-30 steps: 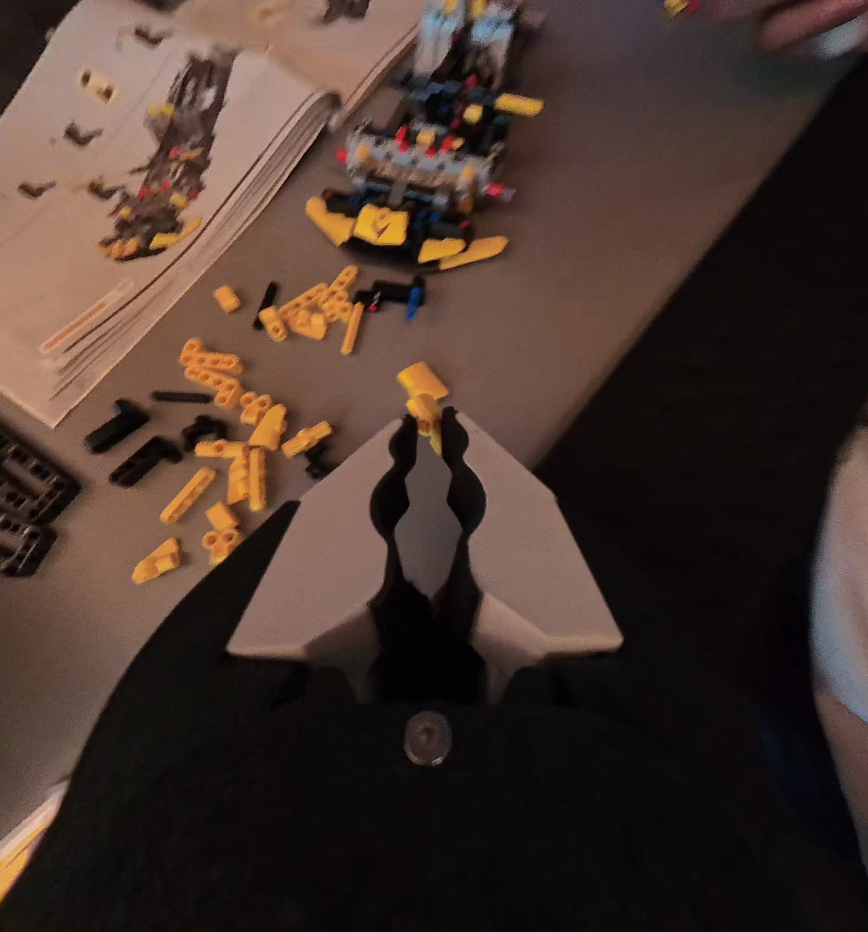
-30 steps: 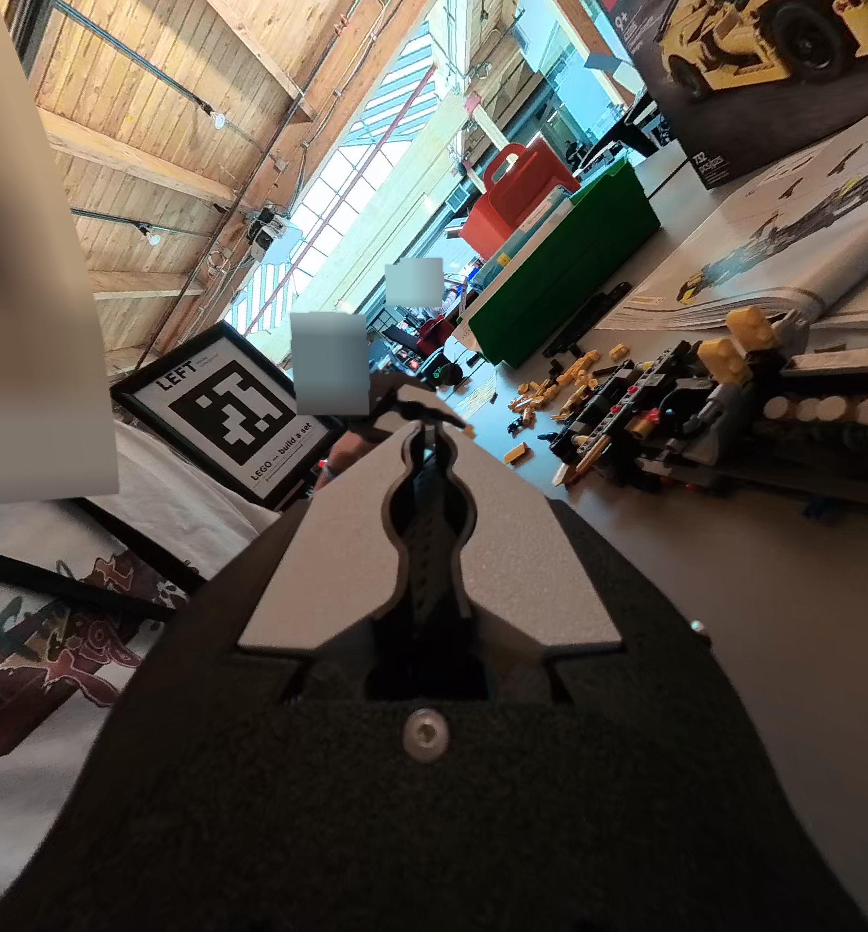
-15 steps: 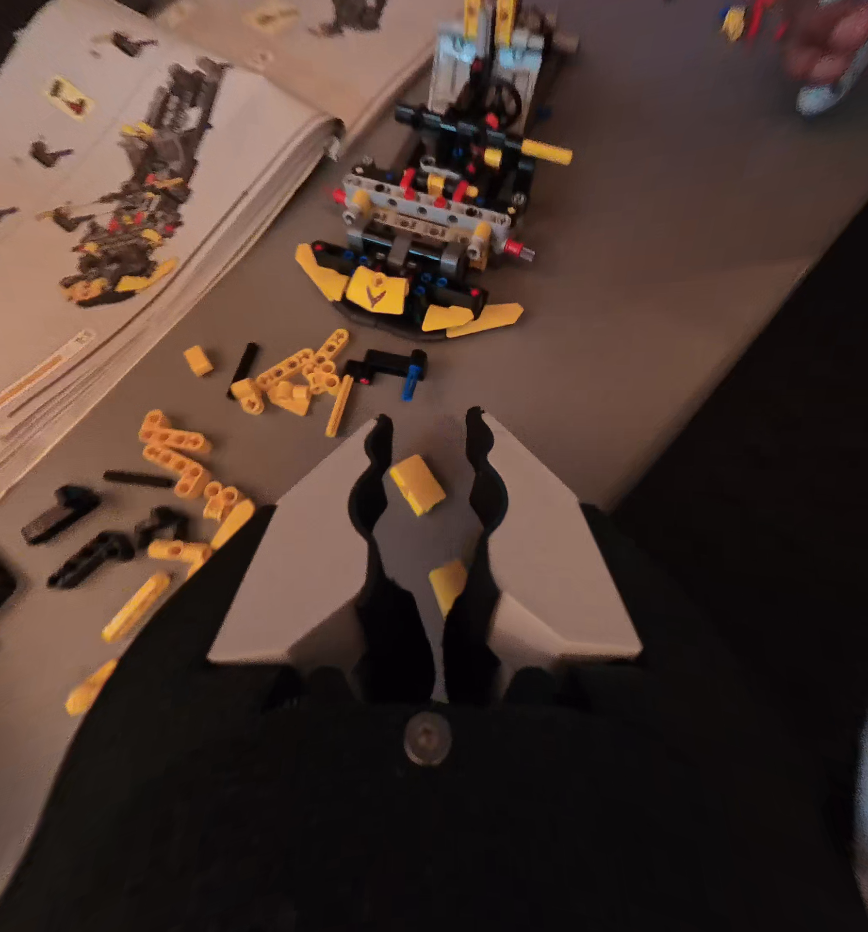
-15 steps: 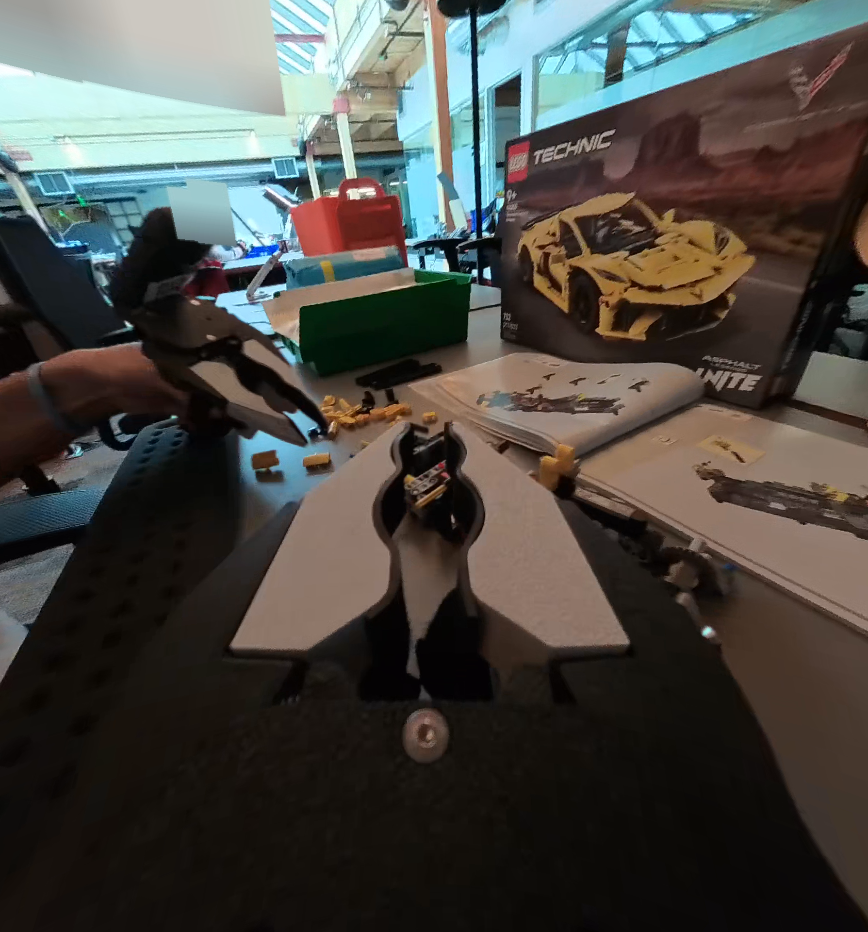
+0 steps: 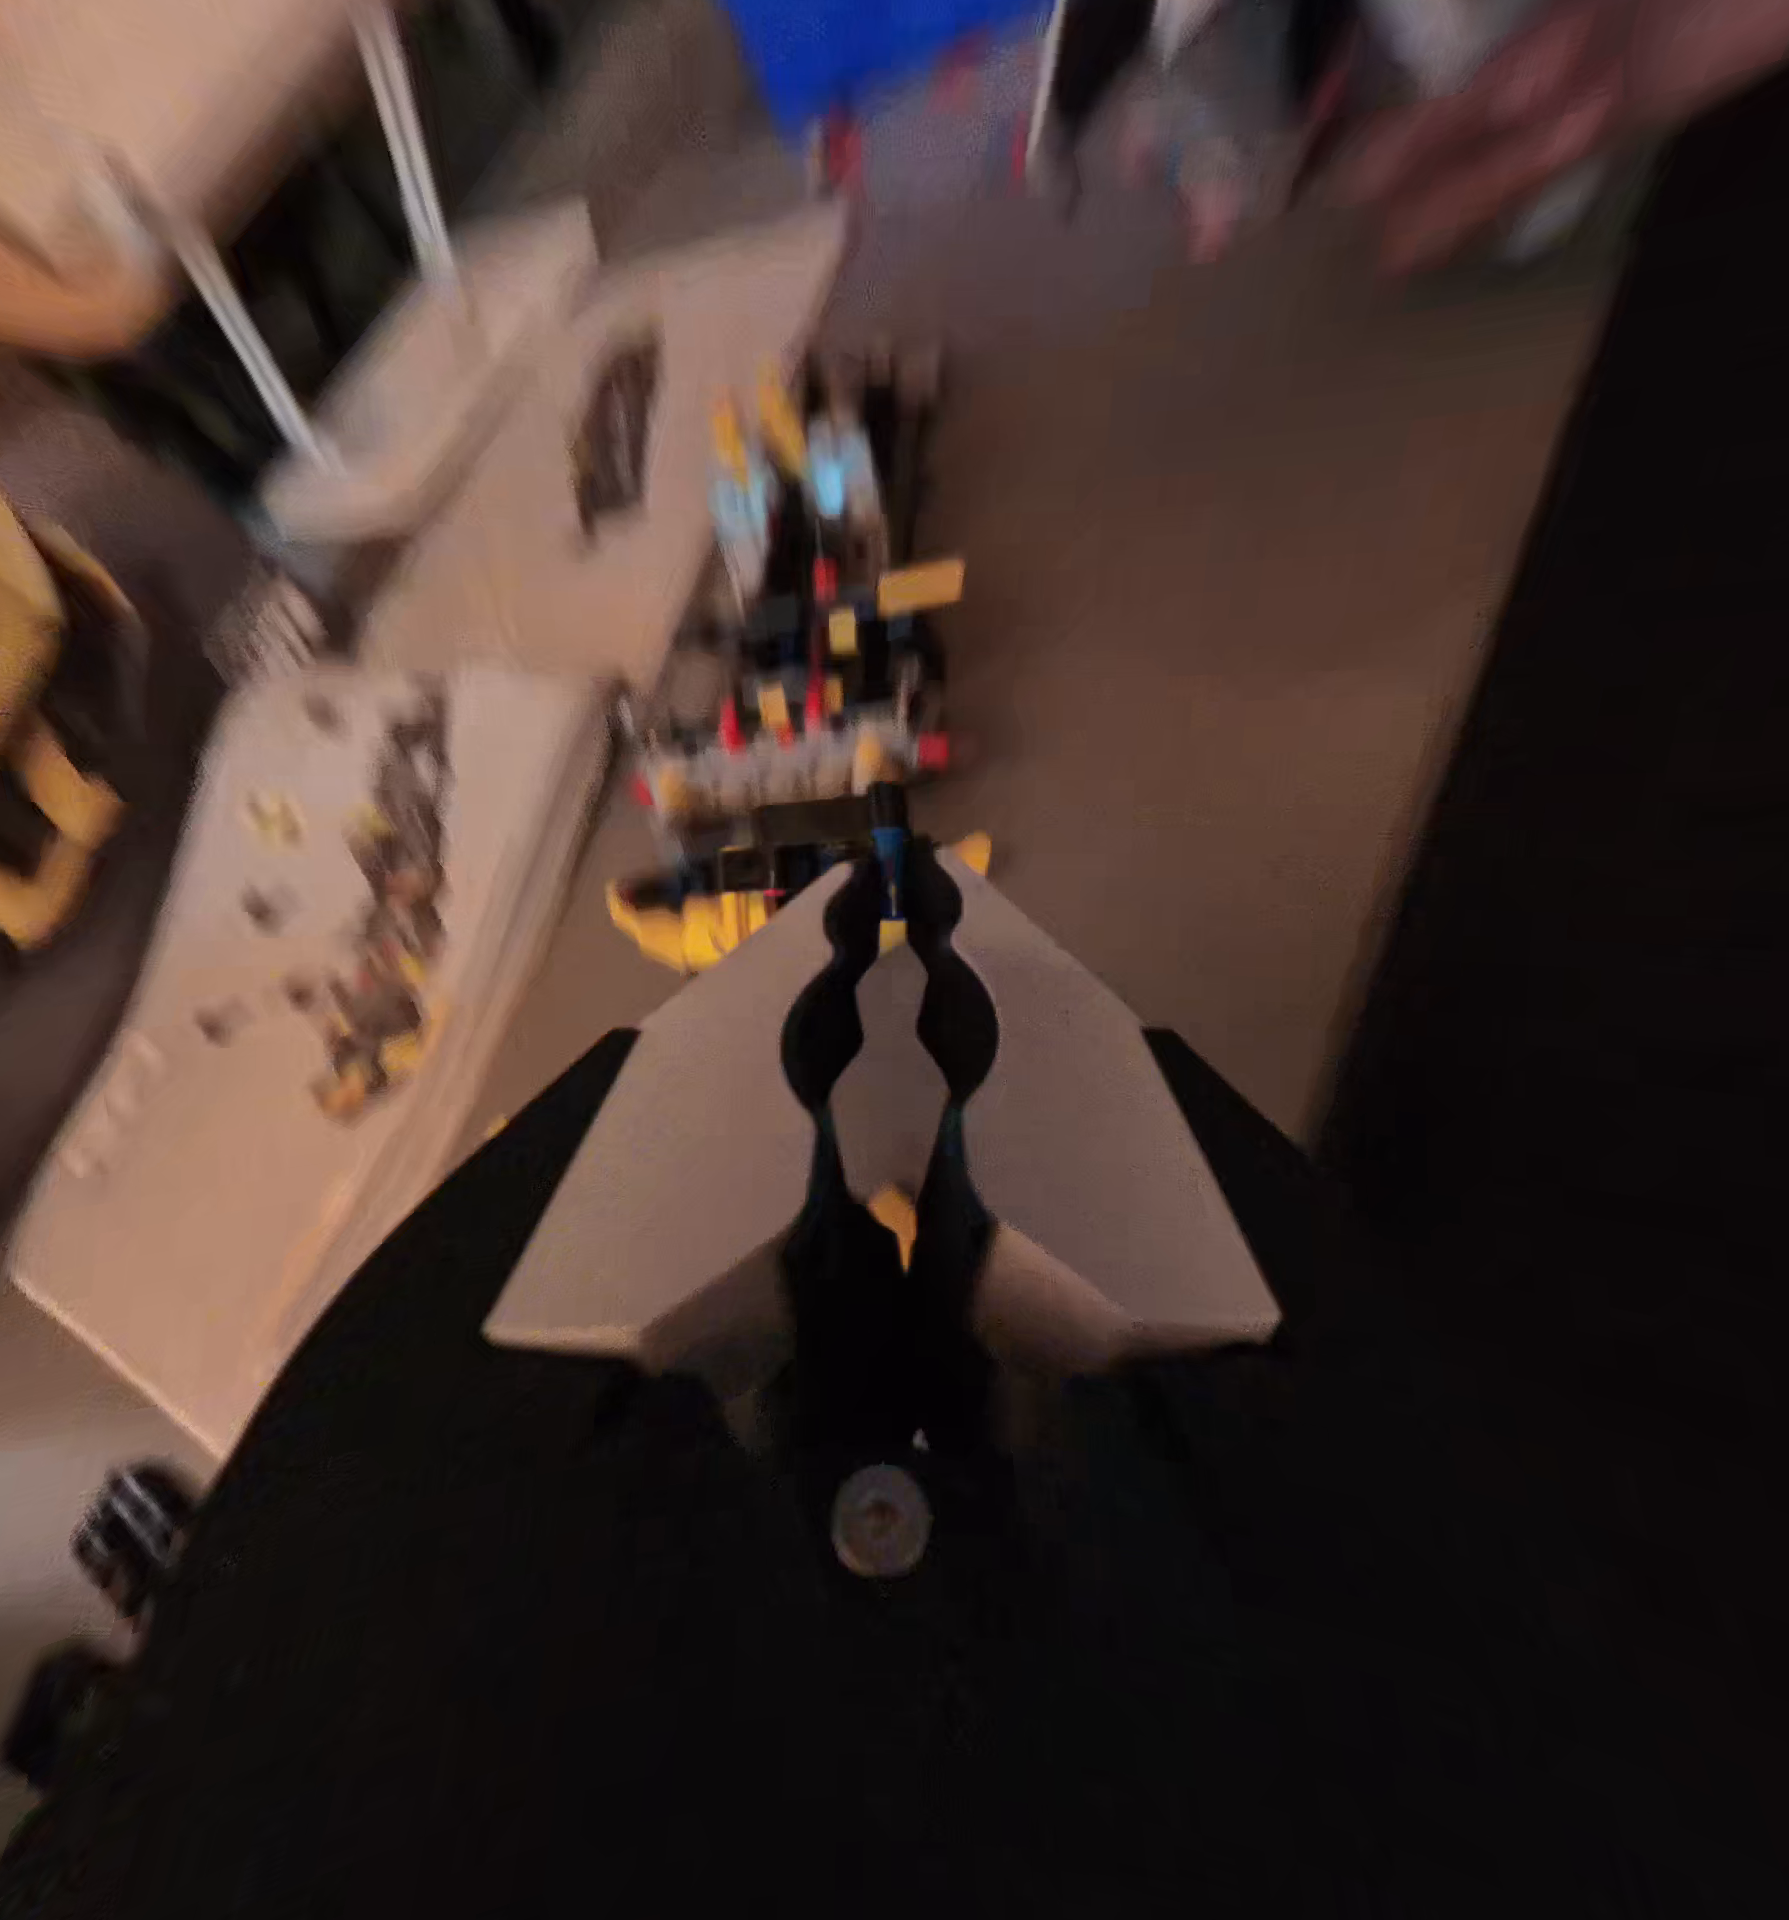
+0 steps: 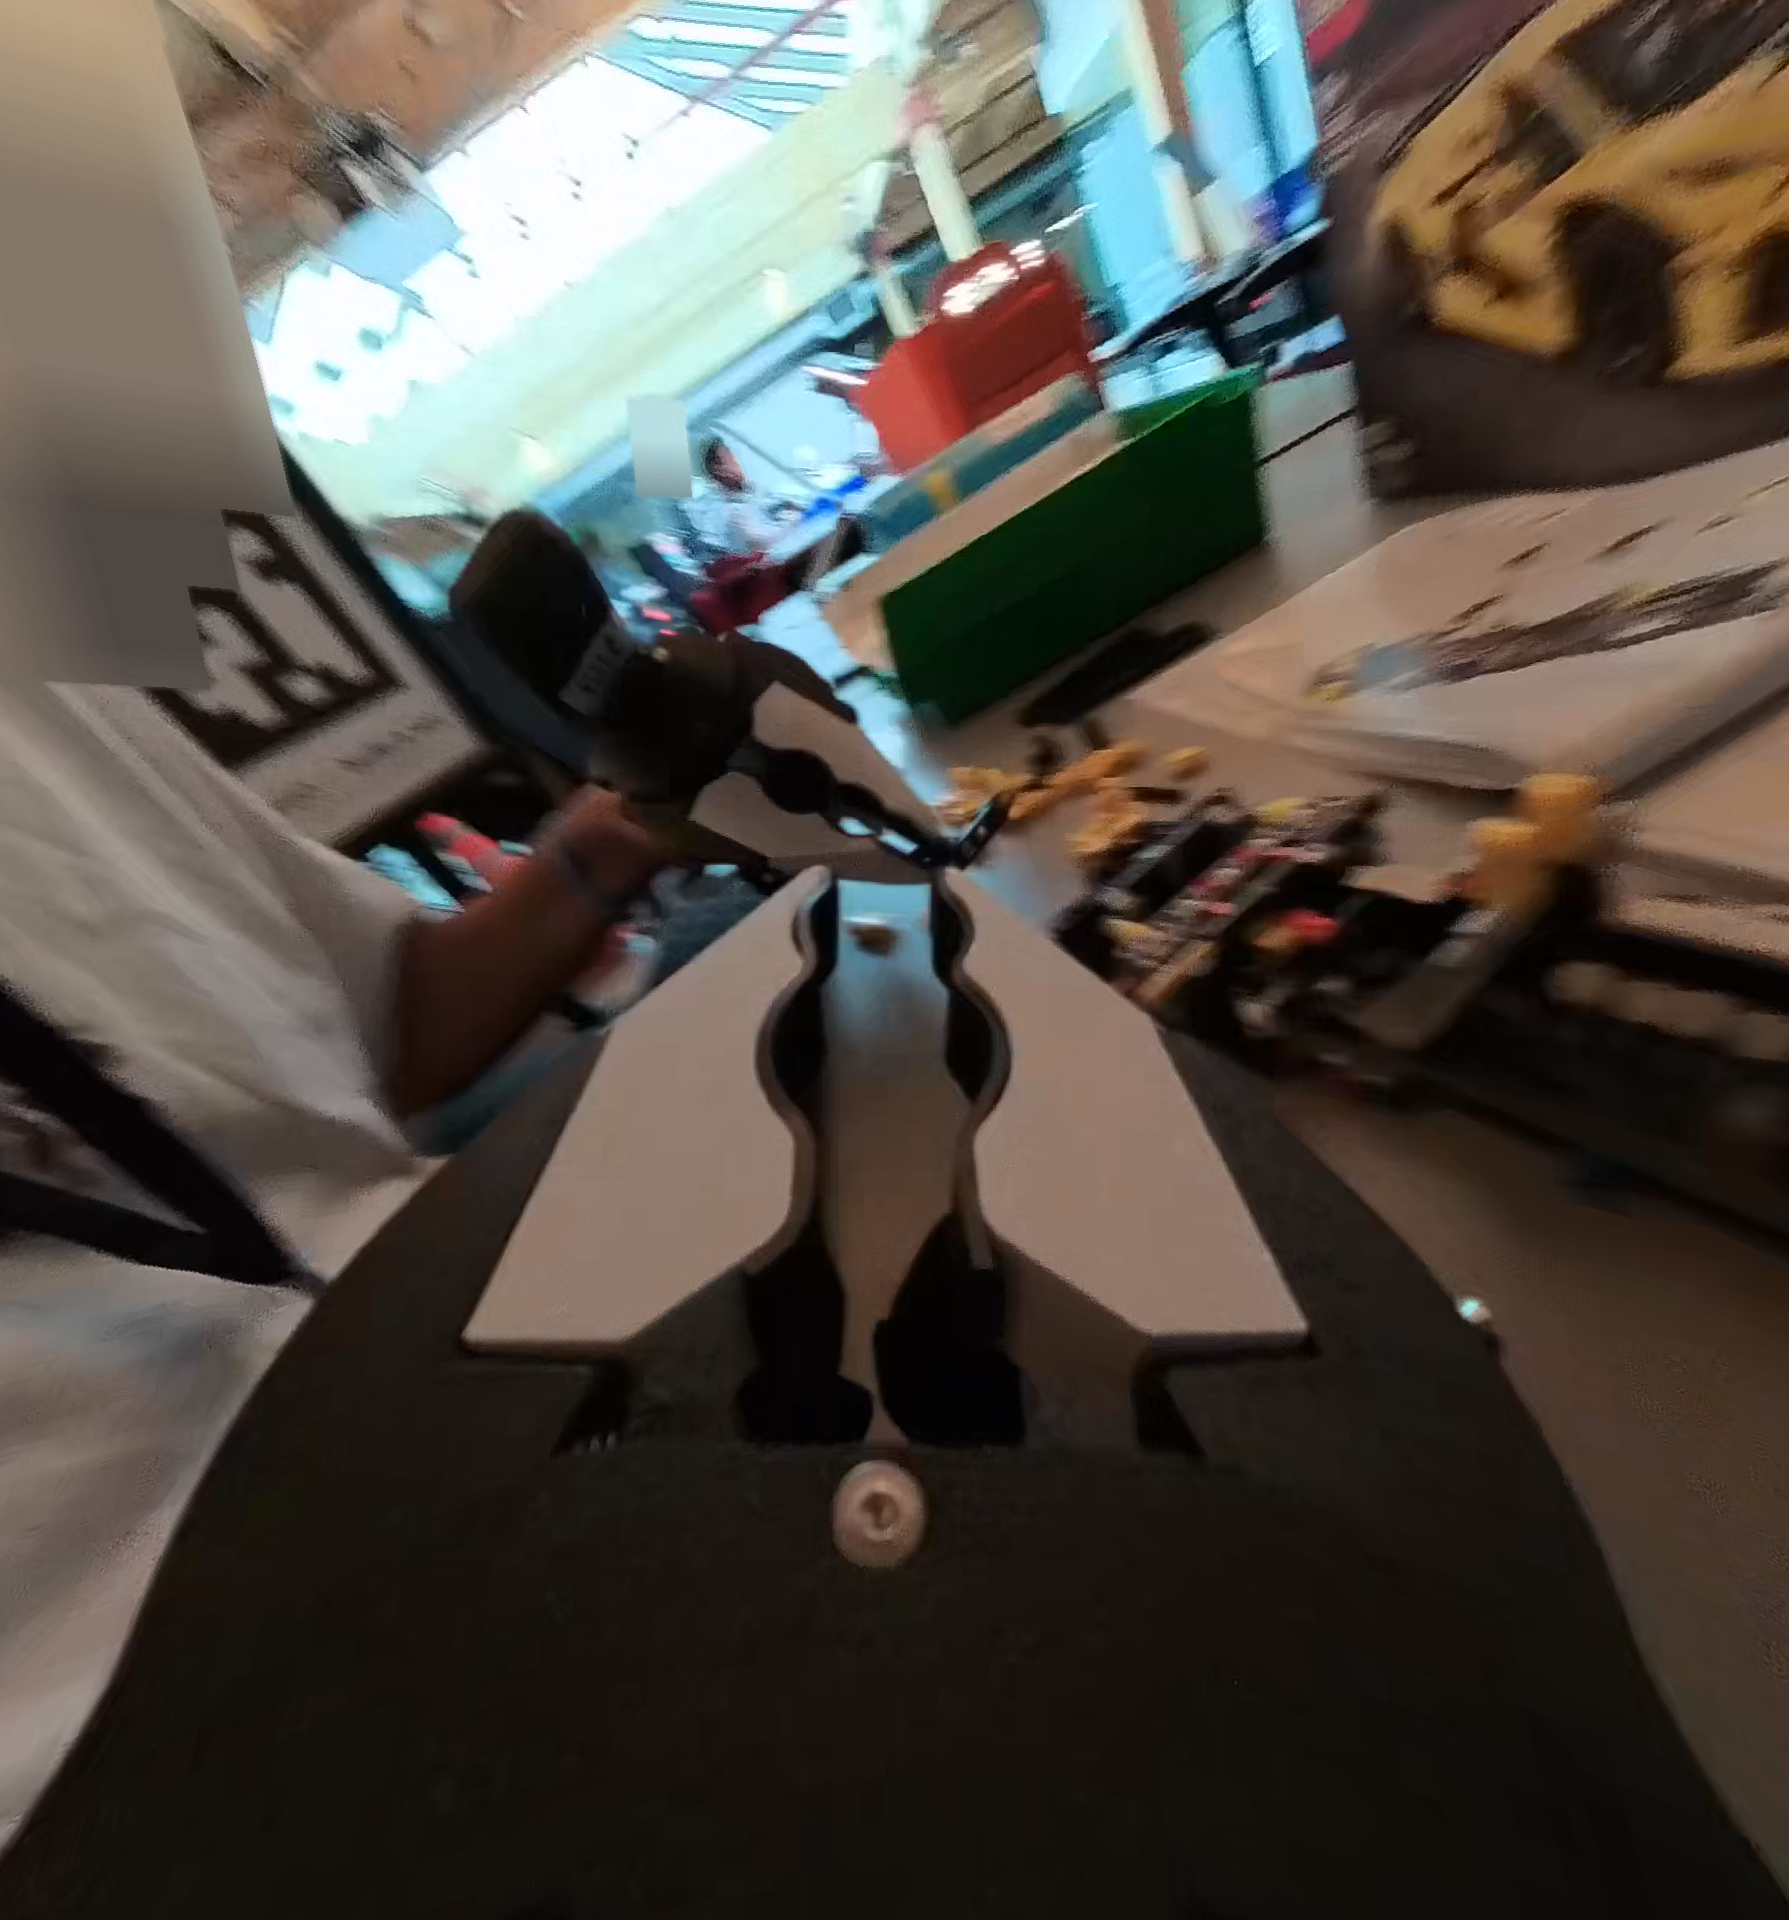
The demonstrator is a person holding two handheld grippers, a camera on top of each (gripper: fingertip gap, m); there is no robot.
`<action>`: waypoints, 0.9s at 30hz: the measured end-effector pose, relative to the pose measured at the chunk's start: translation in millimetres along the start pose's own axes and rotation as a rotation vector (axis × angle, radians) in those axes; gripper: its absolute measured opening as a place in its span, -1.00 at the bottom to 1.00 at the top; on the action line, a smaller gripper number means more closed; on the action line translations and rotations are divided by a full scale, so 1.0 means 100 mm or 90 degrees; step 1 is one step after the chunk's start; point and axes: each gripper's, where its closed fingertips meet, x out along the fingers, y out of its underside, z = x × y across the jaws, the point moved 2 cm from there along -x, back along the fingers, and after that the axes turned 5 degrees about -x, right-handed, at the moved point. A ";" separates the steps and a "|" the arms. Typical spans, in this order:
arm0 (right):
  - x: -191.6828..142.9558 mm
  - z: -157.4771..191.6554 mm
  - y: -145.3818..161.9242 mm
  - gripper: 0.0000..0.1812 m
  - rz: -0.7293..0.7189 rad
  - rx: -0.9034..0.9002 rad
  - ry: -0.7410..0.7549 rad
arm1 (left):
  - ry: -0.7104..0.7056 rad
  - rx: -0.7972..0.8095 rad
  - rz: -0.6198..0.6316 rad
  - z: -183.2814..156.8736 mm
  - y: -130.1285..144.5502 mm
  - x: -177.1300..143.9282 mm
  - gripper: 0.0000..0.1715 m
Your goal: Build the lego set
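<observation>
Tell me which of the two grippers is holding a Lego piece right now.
The left gripper: its fingertips pinch a black piece with a blue pin. The right gripper is open and empty.

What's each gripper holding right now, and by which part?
The left gripper pinches a small black piece with a blue pin, gripped at its blue end. The right gripper is open and holds nothing.

Two wrist cameras, both blurred, facing the same cluttered worktop [image 5: 1233,582]

The left wrist view looks steeply down along its jaws, close above the half-built model [image 5: 817,665] beside the open instruction book [image 5: 277,1039]. The right wrist view sits low and tilted, looking across the worktop toward the left gripper [image 6: 947,842]; both views share model [image 6: 1285,935] and book [image 6: 1492,644].
</observation>
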 end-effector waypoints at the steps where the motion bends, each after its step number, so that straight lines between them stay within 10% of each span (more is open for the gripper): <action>1: 0.09 0.07 -0.02 -0.73 -0.010 0.053 -0.050 | -0.003 0.022 -0.069 -0.03 -0.19 -0.10 -0.98; 8: 0.55 0.52 -0.21 -0.53 -0.036 0.419 -0.434 | -0.006 0.156 -0.284 -0.32 -0.89 -0.41 -0.99; 13: 0.62 0.67 -0.24 -0.75 -0.051 0.450 -0.509 | 0.042 0.182 -0.317 -0.54 -0.94 -0.36 -0.99; 18: 0.61 0.57 -0.14 -0.83 -0.025 0.363 -0.405 | 0.040 0.122 -0.249 -0.51 -0.78 -0.19 -0.93; 22: 0.51 0.40 -0.14 -0.83 -0.008 0.195 -0.262 | 0.145 -0.144 -0.261 -0.39 -0.66 -0.14 -0.21; 27: 0.56 0.42 0.08 -0.82 0.098 0.015 -0.177 | 0.290 -0.283 -0.314 -0.40 -0.73 -0.14 0.04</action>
